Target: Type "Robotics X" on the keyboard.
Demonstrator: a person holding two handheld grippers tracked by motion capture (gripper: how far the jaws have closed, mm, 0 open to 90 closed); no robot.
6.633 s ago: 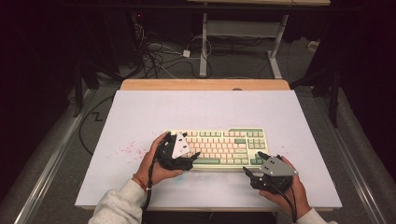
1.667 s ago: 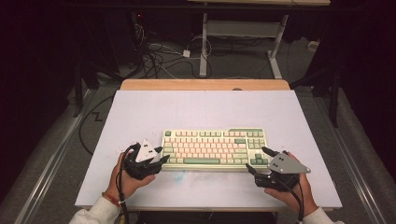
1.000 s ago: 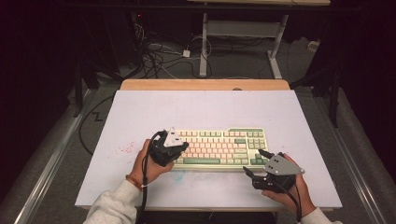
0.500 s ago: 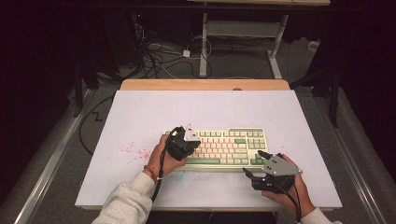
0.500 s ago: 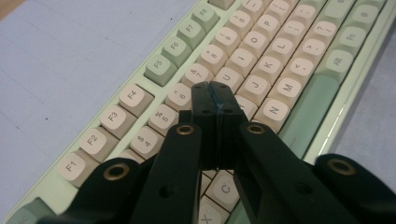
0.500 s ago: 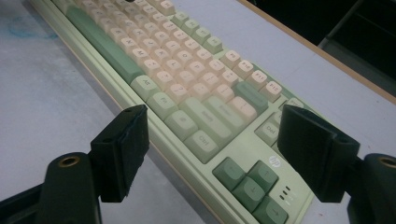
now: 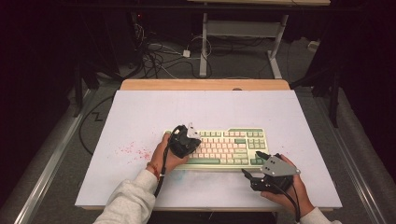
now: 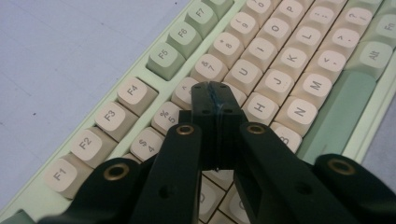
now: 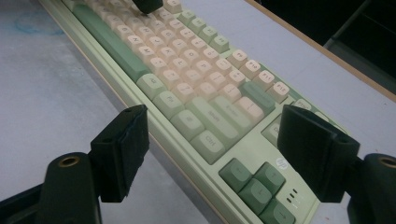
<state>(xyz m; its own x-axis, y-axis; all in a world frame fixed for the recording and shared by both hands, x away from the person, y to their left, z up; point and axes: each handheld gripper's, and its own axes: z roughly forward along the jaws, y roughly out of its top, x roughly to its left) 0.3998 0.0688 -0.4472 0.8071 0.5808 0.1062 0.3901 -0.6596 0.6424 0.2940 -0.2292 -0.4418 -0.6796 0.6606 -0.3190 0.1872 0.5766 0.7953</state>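
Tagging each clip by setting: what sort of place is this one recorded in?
Probably a lab or workshop recording station, not a home desk. A pale lavender mat covers a wood-edged table; loose black cables sprawl over grey carpet behind; a bare white metal table frame stands in the dark, curtained background.
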